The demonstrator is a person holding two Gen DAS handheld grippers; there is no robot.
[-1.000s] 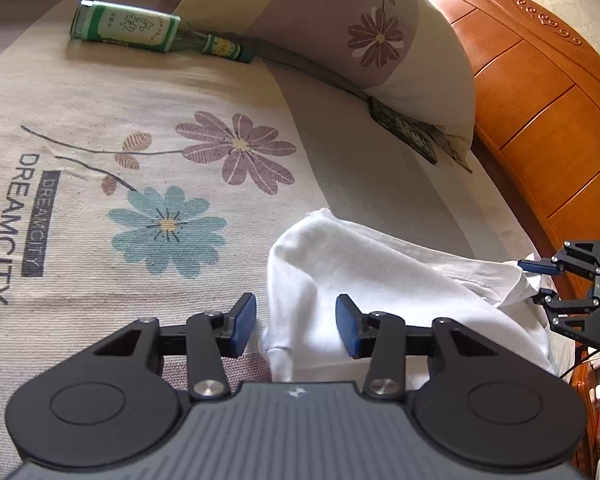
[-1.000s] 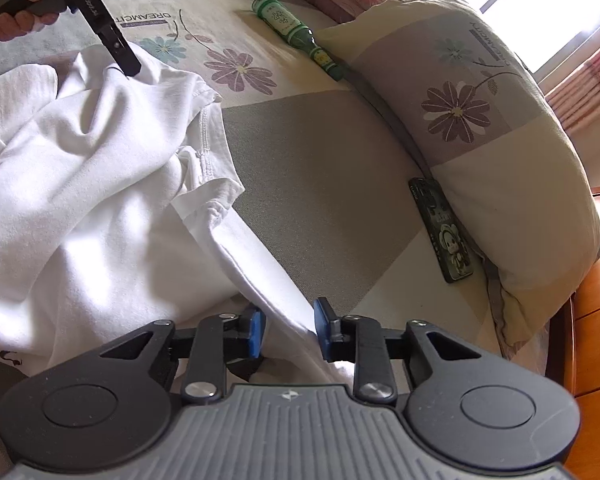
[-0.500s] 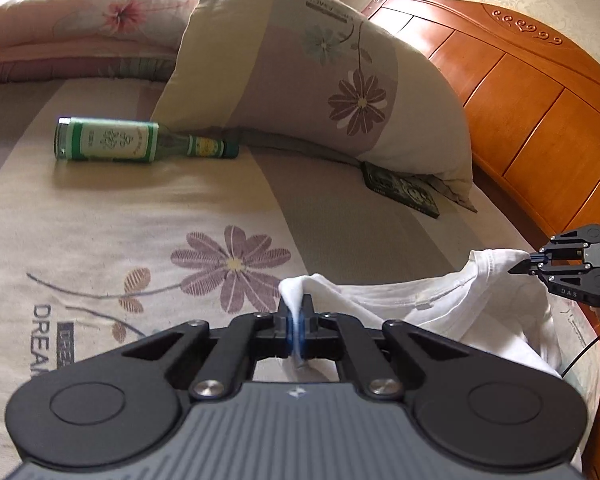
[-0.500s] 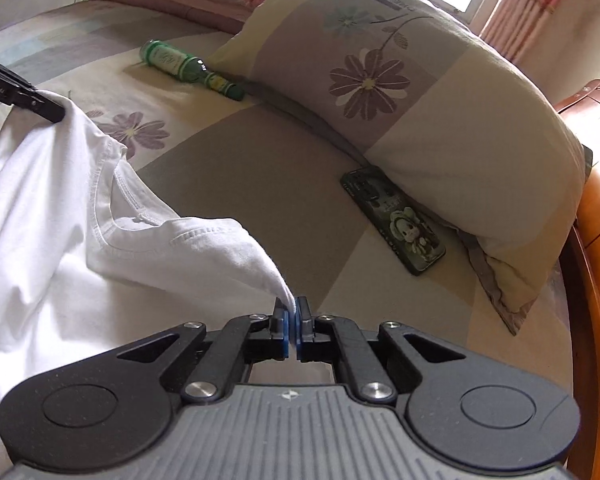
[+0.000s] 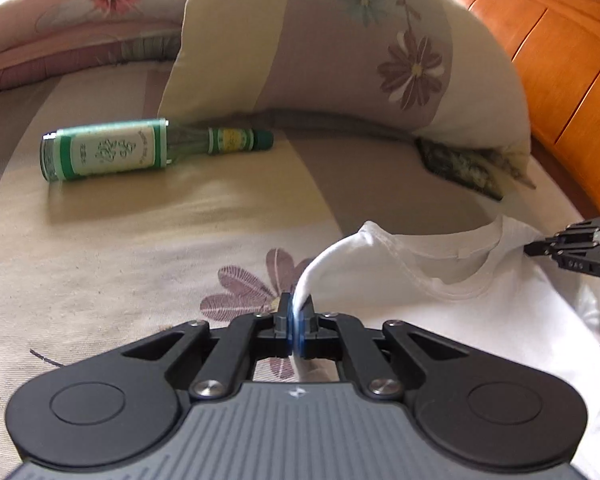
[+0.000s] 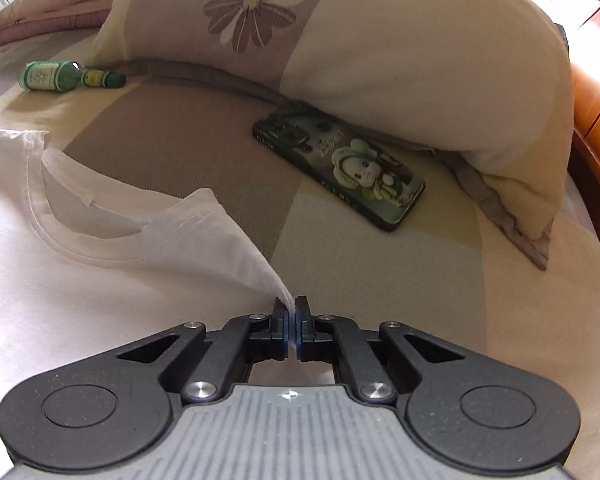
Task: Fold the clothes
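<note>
A white T-shirt [image 5: 480, 312] lies on the bed with its neckline facing the pillows. My left gripper [image 5: 297, 314] is shut on one shoulder corner, which rises in a thin strip into the pads. In the right wrist view the same T-shirt [image 6: 80, 280] spreads to the left, and my right gripper [image 6: 291, 316] is shut on the other shoulder corner. The collar [image 6: 100, 240] stretches between the two grips. The right gripper [image 5: 580, 248] also shows at the right edge of the left wrist view.
A green glass bottle [image 5: 140, 152] lies on its side on the flowered bedspread [image 5: 140, 260]. A large flowered pillow [image 6: 380, 48] leans on the wooden headboard [image 5: 560, 60]. A phone in a cartoon case [image 6: 340, 168] lies in front of the pillow.
Both grippers went from open to shut on the shirt's shoulder corners. They then carried the shirt toward the pillows, and the crumpled cloth now lies spread flatter.
</note>
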